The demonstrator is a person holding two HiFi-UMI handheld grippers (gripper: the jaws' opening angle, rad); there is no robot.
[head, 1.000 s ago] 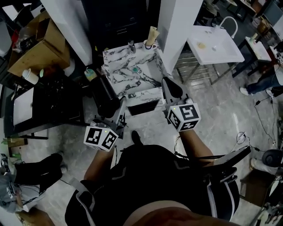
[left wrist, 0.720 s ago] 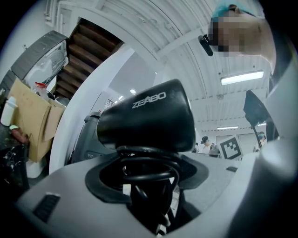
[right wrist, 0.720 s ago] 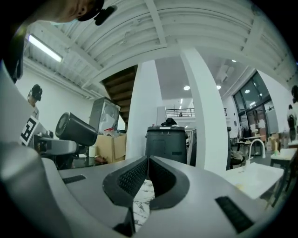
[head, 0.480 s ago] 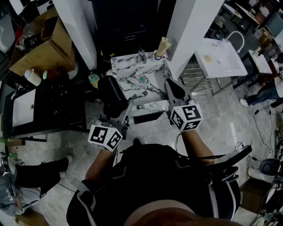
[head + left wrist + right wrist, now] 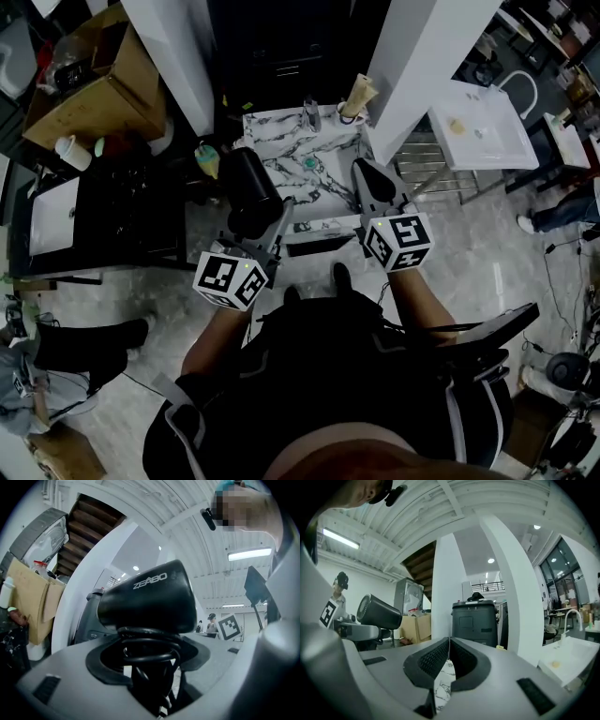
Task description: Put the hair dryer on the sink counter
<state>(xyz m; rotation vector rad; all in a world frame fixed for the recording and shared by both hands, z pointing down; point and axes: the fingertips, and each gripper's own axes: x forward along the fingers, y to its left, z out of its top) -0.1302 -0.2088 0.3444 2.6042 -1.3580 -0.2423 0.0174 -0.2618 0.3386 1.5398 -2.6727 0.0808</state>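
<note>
- Grey-veined white marble desk (image 5: pixel 323 150) with a sink lies ahead.
- Left hand-held gripper (image 5: pixel 270 223) pinches a matte black hair dryer (image 5: pixel 147 597), black coiled cord (image 5: pixel 147 652) bunched underneath, raised by the desk's left edge.
- Right hand-held gripper (image 5: pixel 448 656) is pressed together, empty.

The person steps closer, so the hair dryer (image 5: pixel 249 190) in the left gripper (image 5: pixel 270 225) now overlaps the left edge of the marble sink counter (image 5: pixel 281 127).

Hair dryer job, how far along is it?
Done: the hair dryer is picked up, clamped in the left gripper. In hand: it's held up near the sink counter's left edge, not resting on it. Left: set it down and release. The right gripper is shut, empty.
</note>
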